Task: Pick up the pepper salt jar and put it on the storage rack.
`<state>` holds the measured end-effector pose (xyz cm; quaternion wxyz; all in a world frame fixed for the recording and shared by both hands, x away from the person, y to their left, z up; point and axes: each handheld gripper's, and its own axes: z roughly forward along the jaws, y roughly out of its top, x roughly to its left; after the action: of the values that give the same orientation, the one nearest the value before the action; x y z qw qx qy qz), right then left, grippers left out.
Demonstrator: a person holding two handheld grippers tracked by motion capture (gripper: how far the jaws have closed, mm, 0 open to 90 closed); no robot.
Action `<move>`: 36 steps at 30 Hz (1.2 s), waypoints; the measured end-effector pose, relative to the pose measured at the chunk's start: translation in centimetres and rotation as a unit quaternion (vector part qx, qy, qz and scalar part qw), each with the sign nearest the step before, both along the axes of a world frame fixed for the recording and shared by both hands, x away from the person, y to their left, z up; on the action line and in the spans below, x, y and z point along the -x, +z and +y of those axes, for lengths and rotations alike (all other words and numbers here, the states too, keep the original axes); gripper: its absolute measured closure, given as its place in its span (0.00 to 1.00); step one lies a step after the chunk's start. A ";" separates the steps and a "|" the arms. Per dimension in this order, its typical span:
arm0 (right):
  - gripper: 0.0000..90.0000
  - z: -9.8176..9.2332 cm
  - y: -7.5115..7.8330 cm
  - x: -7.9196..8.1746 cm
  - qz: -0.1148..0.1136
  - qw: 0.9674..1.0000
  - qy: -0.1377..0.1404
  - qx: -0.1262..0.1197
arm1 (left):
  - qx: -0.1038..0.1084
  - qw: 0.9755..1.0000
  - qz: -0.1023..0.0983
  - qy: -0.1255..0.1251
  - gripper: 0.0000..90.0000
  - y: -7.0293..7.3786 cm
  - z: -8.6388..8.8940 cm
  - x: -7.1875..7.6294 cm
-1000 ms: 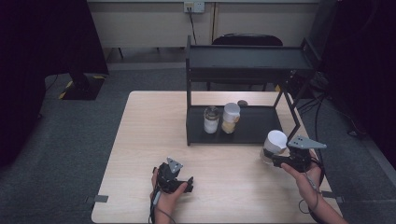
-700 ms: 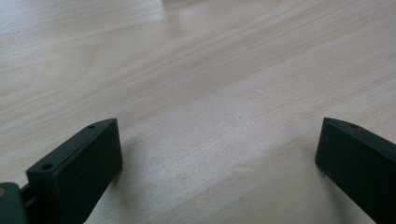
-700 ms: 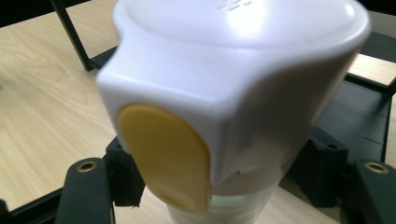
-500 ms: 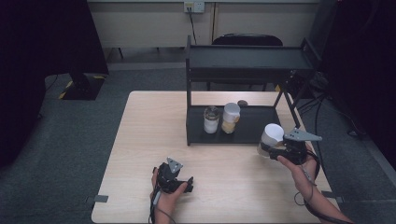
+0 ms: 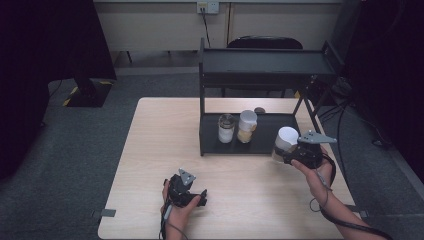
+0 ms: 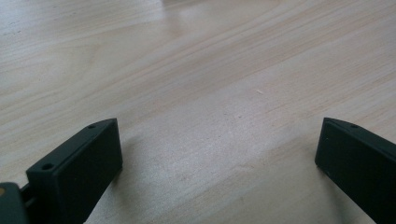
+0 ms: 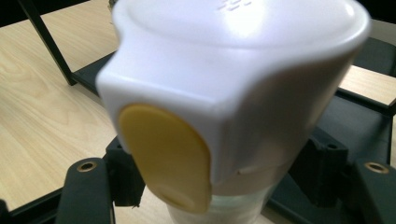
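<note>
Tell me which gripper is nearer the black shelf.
Right. The right gripper, shut on the white-lidded jar, is at the black shelf's front right corner. The left gripper rests open on the table, well in front of it.

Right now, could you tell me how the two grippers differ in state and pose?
The left gripper is open with nothing between its jaws; the right gripper is shut on a white-lidded jar. The left rests low on the table; the right is raised by the shelf. Both are hand-held.
</note>
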<state>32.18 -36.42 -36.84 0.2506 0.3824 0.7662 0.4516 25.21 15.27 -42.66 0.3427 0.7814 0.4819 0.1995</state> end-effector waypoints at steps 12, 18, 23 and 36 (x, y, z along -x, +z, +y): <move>0.34 0.9 0.0 -1.4 -0.006 1.000 0.000 0.000 | 0.000 1.000 0.000 0.000 0.00 0.0 0.0 0.0; 0.34 1.3 -0.3 -2.2 -0.002 1.000 -0.005 -0.002 | 0.000 1.000 0.000 0.000 0.00 0.0 0.0 0.0; 0.34 1.4 -0.5 -2.8 -0.001 1.000 -0.007 -0.004 | 0.000 1.000 0.000 0.000 0.00 0.0 0.0 0.0; 0.34 2.0 -0.7 -4.5 0.001 1.000 -0.021 -0.001 | 0.000 1.000 0.000 0.000 0.00 0.0 0.0 0.0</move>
<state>36.65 -34.40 -37.59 0.2590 0.3992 0.7579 0.4462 25.21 15.28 -42.66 0.3425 0.7815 0.4818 0.1994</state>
